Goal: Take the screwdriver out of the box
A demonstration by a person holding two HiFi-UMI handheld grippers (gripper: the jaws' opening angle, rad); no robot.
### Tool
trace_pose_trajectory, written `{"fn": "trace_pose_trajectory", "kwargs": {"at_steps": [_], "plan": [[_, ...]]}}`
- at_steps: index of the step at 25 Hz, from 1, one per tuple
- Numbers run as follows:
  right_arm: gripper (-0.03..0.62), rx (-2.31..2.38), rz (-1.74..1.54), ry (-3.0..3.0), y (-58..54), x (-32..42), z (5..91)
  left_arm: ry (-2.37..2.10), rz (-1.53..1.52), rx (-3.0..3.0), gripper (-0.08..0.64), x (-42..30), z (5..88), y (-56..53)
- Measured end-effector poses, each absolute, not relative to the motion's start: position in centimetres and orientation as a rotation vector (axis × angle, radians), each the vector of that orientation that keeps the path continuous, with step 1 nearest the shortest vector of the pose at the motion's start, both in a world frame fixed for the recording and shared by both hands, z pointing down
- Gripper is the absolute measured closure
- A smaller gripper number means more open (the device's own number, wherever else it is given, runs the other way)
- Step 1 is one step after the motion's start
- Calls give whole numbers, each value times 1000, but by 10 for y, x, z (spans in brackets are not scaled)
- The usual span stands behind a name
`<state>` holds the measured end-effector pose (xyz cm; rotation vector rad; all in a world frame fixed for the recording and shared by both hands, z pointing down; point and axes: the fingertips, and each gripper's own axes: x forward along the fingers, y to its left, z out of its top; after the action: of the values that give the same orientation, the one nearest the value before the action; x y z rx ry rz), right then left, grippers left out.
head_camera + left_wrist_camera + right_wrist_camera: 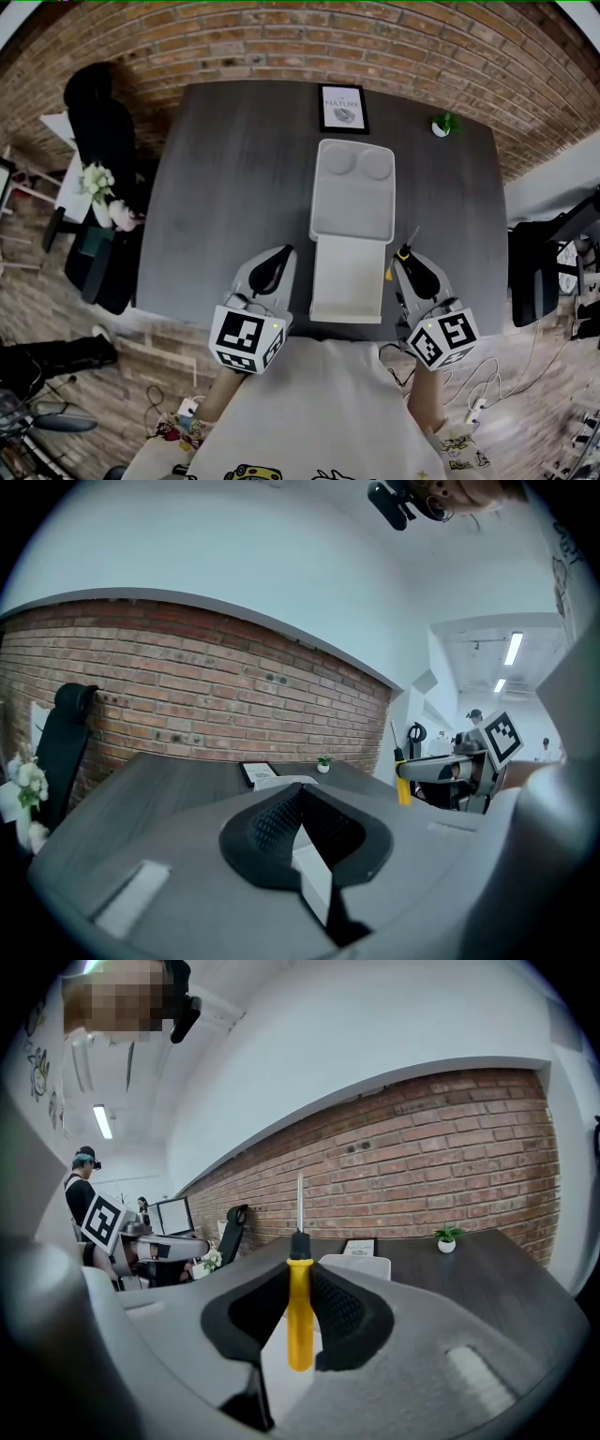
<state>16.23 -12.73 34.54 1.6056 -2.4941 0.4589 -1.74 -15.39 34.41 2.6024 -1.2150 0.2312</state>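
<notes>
The right claw [298, 1274] grips the yellow-handled steel screwdriver [299, 1321] upright, beside the white open plastic box [352, 220] on the grey desk [225, 187]. The left claw [300, 799] is clenched and empty. With only the smooth handle pinched, the tool could swivel or slip.

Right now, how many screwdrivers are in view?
1. The yellow-handled screwdriver stands upright, clamped in the right gripper, to the right of the open white box. None shows inside the box.
</notes>
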Motion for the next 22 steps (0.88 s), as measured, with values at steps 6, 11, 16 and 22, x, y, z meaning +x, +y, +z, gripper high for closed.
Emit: {"fn": "trace_pose_trajectory", "kwargs": {"at_steps": [6, 11, 16, 22], "plan": [[517, 1598, 464, -2496, -127, 161, 346, -1221, 237, 2598, 558, -18, 345, -155], [518, 1585, 460, -2510, -128, 157, 346, -1224, 237, 2599, 558, -19, 345, -155], [517, 1580, 457, -2507, -128, 156, 345, -1223, 241, 2599, 558, -19, 346, -155], [518, 1557, 443, -2490, -127, 154, 348, -1224, 238, 2595, 558, -19, 346, -155]]}}
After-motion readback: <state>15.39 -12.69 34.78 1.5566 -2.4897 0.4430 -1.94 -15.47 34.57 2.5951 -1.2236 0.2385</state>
